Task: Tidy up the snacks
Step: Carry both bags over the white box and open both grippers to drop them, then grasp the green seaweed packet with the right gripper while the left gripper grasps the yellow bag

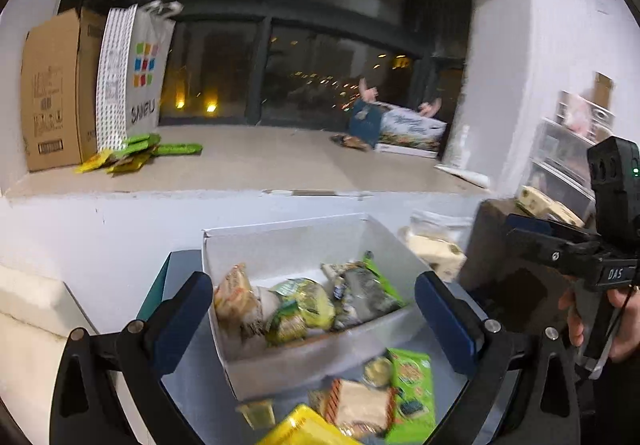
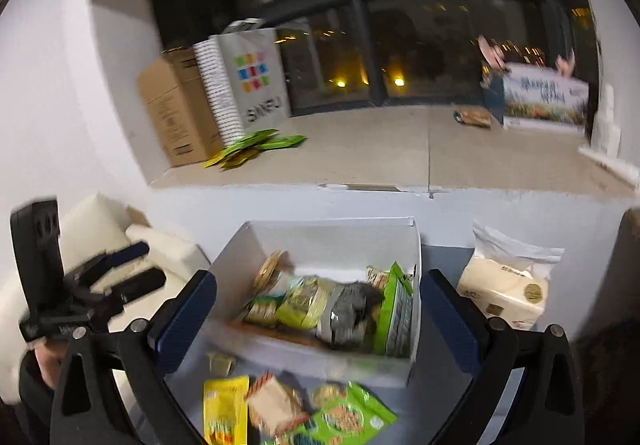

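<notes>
On the bench near the wall, the white open cardboard box (image 1: pixel 256 361) already holds several snack packets, while both the left gripper (image 1: pixel 314 319) and right gripper (image 2: pixel 318 319) gape empty above it, so picking up a loose green snack packet (image 2: pixel 348 419) nearer comes next.

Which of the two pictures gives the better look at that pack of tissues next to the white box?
The right wrist view: the tissue pack sits whole and unobstructed, right of the white box. In the left wrist view the tissue pack is smaller, blurred and near the right gripper.
</notes>
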A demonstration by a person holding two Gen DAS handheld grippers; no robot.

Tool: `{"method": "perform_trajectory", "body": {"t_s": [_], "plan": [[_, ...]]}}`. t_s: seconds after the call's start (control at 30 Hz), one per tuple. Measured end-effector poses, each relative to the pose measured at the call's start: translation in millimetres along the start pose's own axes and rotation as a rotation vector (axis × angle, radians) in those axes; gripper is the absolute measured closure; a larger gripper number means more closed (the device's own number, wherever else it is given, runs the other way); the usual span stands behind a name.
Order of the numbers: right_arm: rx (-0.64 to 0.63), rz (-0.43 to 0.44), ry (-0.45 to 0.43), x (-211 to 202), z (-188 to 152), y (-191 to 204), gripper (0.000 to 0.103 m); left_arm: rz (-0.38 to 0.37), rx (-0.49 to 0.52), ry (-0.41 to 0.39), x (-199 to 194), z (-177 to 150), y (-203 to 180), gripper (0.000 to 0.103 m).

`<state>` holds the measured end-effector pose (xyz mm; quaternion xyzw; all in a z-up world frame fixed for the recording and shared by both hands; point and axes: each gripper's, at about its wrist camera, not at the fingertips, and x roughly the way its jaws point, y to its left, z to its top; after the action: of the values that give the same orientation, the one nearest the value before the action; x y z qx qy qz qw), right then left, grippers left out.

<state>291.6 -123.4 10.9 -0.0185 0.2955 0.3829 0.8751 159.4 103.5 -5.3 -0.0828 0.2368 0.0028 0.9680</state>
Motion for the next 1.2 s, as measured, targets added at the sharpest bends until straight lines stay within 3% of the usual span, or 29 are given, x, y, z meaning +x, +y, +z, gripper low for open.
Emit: {"method": "perform_trajectory", "body": {"t_s": [0.27, 0.5, 0.63, 0.93, 1.2], "plan": [[-0.098, 0.047, -0.006, -66, -73, 30, 0.000, -0.056, 0.022, -0.077, -79, -57, -29, 0.000], [-0.144, -0.008, 0.093, -71, -161, 41, 0.000, -0.080, -0.030, 0.023, -92, -119, -35, 0.000], [-0.008, 0.047, 0.167, -53, -194, 31, 0.000, -0.072, -0.030, 0.073, -84, -131, -37, 0.000], [0.163, 0.016, 0.240, -13, -204, 8, 0.000, -0.068, -0.020, 0.088, -81, -141, -42, 0.000], [0.288, -0.070, 0.380, 74, -193, -4, 0.000, -0.080, -0.018, 0.092, -82, -144, -41, 0.000]]}}
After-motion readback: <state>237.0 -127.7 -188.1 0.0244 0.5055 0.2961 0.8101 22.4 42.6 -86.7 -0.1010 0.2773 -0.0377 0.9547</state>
